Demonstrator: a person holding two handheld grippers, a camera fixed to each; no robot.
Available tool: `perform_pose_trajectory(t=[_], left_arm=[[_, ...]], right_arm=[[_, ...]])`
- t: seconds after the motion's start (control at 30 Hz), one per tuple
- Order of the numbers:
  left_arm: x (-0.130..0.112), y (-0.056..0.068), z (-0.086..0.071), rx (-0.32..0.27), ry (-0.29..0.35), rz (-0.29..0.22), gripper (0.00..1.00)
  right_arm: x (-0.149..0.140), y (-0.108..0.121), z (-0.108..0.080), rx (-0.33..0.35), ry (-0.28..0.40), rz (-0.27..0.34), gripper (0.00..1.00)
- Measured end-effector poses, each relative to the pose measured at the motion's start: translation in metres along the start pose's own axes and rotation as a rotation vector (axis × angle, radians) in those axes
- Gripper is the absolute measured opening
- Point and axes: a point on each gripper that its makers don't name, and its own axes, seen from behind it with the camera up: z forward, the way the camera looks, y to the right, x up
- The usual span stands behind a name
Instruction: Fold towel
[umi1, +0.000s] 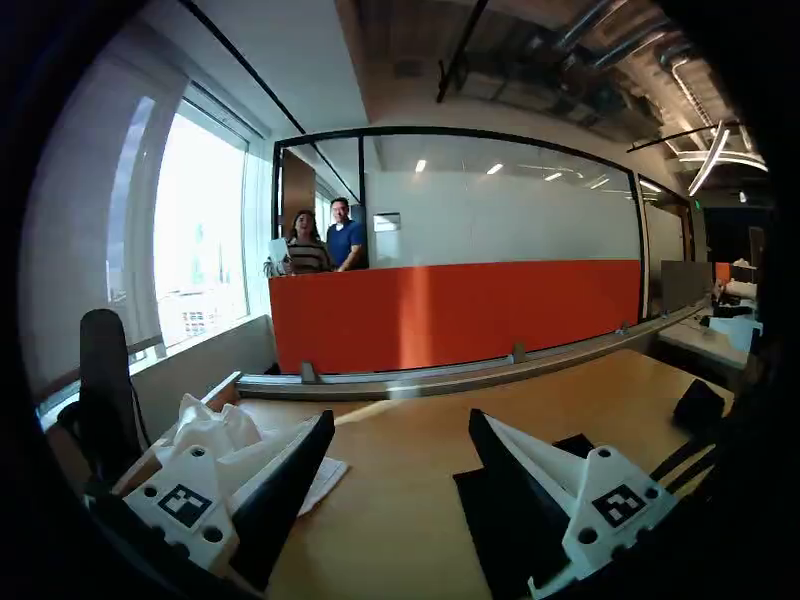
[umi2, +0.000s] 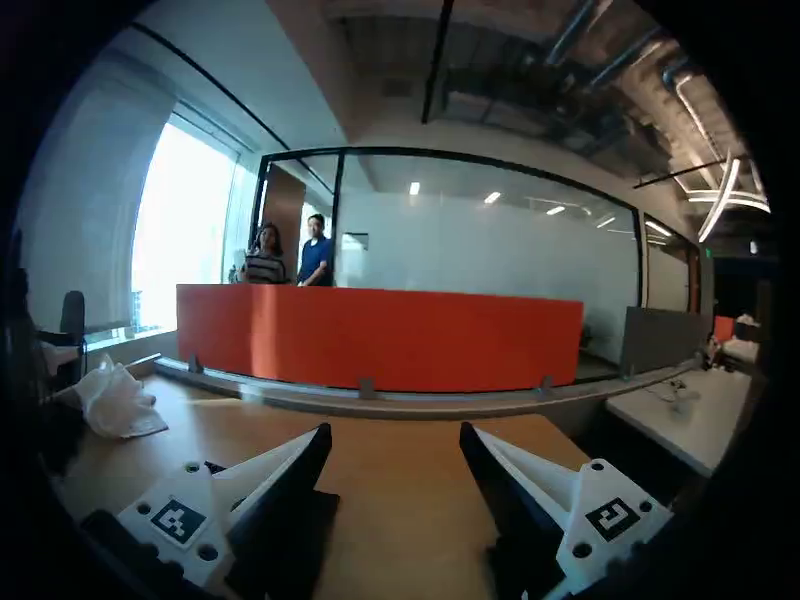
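A crumpled white towel (umi1: 215, 428) lies on the wooden table (umi1: 420, 480), just behind my left gripper's left finger (umi1: 290, 470); in the right gripper view the towel (umi2: 115, 400) sits far off to the left. A flat black sheet (umi1: 500, 520), perhaps a cloth, lies on the table under the left gripper's right finger, and the sheet (umi2: 305, 530) also shows under the right gripper's left finger. My left gripper (umi1: 400, 420) is open with nothing between its fingers. My right gripper (umi2: 393, 432) is open too and holds nothing.
An orange divider (umi1: 450, 310) with a metal rail closes the table's far edge; two people stand behind it. A black chair back (umi1: 105, 385) rises at the left, a small black object (umi1: 698, 405) lies at the right, and a white desk (umi2: 680, 410) stands beyond.
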Motion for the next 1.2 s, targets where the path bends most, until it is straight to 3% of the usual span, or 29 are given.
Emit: perform_pose_trajectory(t=[0.27, 0.57, 0.8, 1.2], left_arm=[[-0.004, 0.014, 0.004, -0.079, -0.049, 0.076, 1.00], [-0.014, 0.053, 0.006, -0.258, -0.122, 0.139, 1.00], [-0.031, 0.078, 0.004, -0.356, -0.173, 0.144, 1.00], [-0.067, 0.097, -0.003, -0.421, -0.236, 0.166, 1.00]], right_arm=[[-0.003, -0.024, -0.001, 0.116, -0.068, -0.071, 1.00], [-0.025, -0.069, -0.009, 0.316, -0.186, -0.164, 1.00], [-0.030, -0.083, -0.011, 0.380, -0.232, -0.186, 1.00], [-0.063, -0.101, -0.018, 0.457, -0.315, -0.204, 1.00]])
